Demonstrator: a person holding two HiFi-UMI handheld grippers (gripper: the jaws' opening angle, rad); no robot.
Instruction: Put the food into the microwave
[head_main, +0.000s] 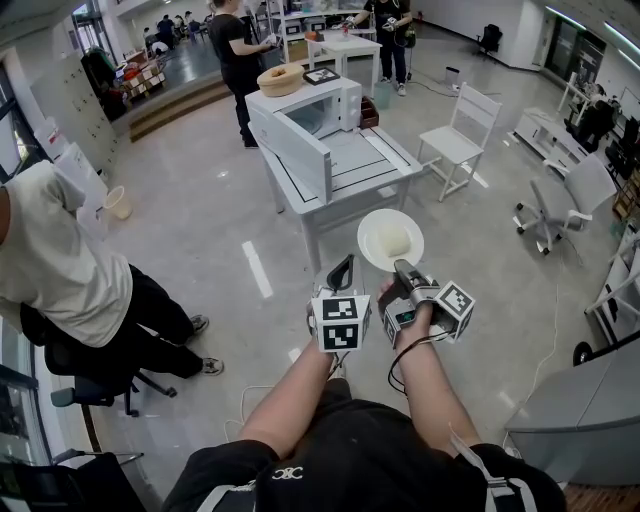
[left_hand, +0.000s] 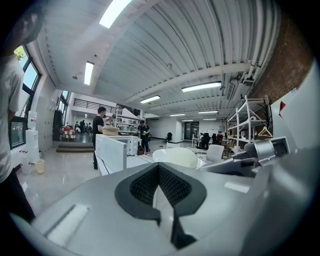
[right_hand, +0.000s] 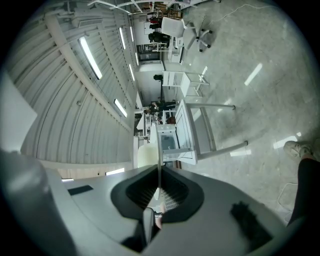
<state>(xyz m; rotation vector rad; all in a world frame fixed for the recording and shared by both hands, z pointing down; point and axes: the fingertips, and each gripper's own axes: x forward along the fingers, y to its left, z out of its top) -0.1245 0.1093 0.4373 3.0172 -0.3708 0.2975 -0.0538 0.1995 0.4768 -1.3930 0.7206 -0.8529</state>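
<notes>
The white microwave (head_main: 300, 125) stands on a white table (head_main: 375, 170) ahead, its door swung open toward me. My right gripper (head_main: 403, 268) is shut on the near rim of a white plate (head_main: 372, 228) that carries a pale bun (head_main: 397, 241), held out in the air short of the table. In the right gripper view the plate (right_hand: 159, 145) runs edge-on between the jaws of the right gripper (right_hand: 159, 172), with the bun (right_hand: 144, 155) beside it and the microwave (right_hand: 167, 142) beyond. My left gripper (head_main: 343, 268) hangs beside it, shut and empty. The left gripper (left_hand: 159, 167) faces the plate (left_hand: 175, 156) and the microwave (left_hand: 112, 150).
A wooden bowl (head_main: 280, 78) sits on top of the microwave. A person in black (head_main: 235, 50) stands behind the table. Another person in a pale shirt (head_main: 60, 270) sits at the left. A white chair (head_main: 460, 130) and an office chair (head_main: 570, 200) stand to the right.
</notes>
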